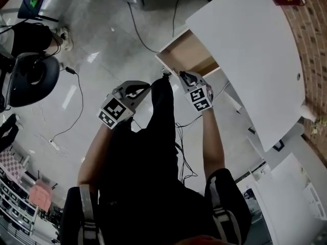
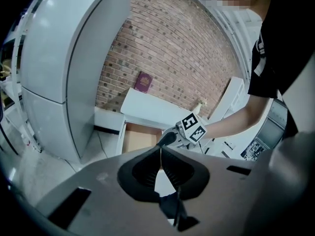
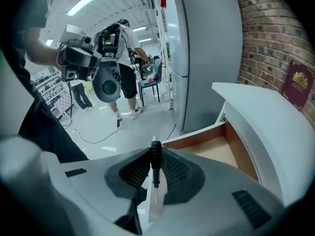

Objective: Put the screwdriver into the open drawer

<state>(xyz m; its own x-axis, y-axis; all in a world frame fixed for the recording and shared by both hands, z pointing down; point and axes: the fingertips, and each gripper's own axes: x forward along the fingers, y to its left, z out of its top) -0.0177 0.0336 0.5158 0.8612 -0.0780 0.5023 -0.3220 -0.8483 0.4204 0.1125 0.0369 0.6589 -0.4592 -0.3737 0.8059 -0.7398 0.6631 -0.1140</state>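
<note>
Open drawer (image 3: pixel 216 149) shows wooden floor; right gripper (image 1: pixel 185 78) clamps screwdriver (image 3: pixel 155 162) nearby

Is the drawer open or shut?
Open. The drawer is pulled out from under the white desk, and its bare wooden bottom shows in the head view.

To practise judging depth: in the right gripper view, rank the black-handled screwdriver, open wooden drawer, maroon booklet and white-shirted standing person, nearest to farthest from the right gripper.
1. The black-handled screwdriver: gripped, centre.
2. The open wooden drawer: just beyond, lower right.
3. The maroon booklet: far right.
4. The white-shirted standing person: background, upper left.
</note>
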